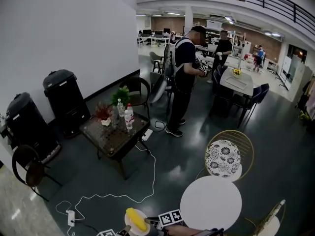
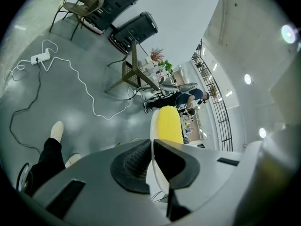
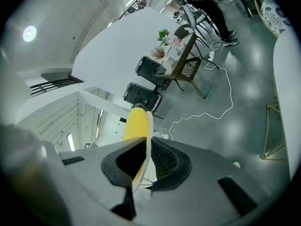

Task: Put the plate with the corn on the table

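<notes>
A white plate (image 1: 133,226) carrying a yellow corn cob (image 1: 137,220) hangs at the bottom edge of the head view, left of the round white table (image 1: 210,203). My left gripper (image 1: 126,229) grips the plate's left rim and my right gripper (image 1: 150,223) grips its right rim. The left gripper view shows the jaws shut on the thin plate rim (image 2: 151,160), with the corn (image 2: 169,124) just beyond. In the right gripper view the jaws likewise pinch the plate edge (image 3: 147,147), and the corn (image 3: 136,126) lies past them.
A gold wire chair with a patterned cushion (image 1: 224,157) stands behind the white table. A glass coffee table (image 1: 114,136) holds bottles and plants. A white cable and power strip (image 1: 71,216) lie on the floor. Two black bins (image 1: 64,100) stand by the wall. People stand farther back.
</notes>
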Demonstrator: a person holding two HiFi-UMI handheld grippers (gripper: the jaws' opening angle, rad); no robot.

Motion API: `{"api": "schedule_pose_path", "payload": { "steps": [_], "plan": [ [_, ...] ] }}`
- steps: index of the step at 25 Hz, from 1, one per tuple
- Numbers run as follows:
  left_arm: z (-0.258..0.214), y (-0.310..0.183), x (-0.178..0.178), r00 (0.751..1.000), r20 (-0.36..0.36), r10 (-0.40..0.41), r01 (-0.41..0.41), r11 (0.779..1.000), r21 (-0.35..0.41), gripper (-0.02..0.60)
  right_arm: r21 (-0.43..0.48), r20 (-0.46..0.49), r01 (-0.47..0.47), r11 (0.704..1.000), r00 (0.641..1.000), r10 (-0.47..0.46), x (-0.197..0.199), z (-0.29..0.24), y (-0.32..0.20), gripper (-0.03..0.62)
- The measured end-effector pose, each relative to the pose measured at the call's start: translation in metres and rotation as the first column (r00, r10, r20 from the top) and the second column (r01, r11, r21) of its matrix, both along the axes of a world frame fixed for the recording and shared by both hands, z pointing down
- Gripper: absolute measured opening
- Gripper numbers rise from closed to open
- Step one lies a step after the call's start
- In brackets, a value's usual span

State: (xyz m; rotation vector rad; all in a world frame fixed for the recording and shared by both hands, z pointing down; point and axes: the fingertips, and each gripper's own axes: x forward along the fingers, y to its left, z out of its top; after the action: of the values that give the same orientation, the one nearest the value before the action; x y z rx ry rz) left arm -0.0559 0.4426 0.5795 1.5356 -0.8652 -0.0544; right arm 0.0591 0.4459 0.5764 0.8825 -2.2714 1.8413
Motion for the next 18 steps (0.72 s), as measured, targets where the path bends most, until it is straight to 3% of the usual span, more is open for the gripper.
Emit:
{"api": "schedule_pose_path", "payload": {
  "steps": [18],
  "plan": [
    [-0.003, 0.009, 0.023, 1.0, 0.023, 0.019, -0.018, 0.999, -0.028, 0.026, 0.046, -0.009, -0.004, 0.999, 1.0, 0.005, 0.015, -0.008, -0.011, 0.035]
  ]
}}
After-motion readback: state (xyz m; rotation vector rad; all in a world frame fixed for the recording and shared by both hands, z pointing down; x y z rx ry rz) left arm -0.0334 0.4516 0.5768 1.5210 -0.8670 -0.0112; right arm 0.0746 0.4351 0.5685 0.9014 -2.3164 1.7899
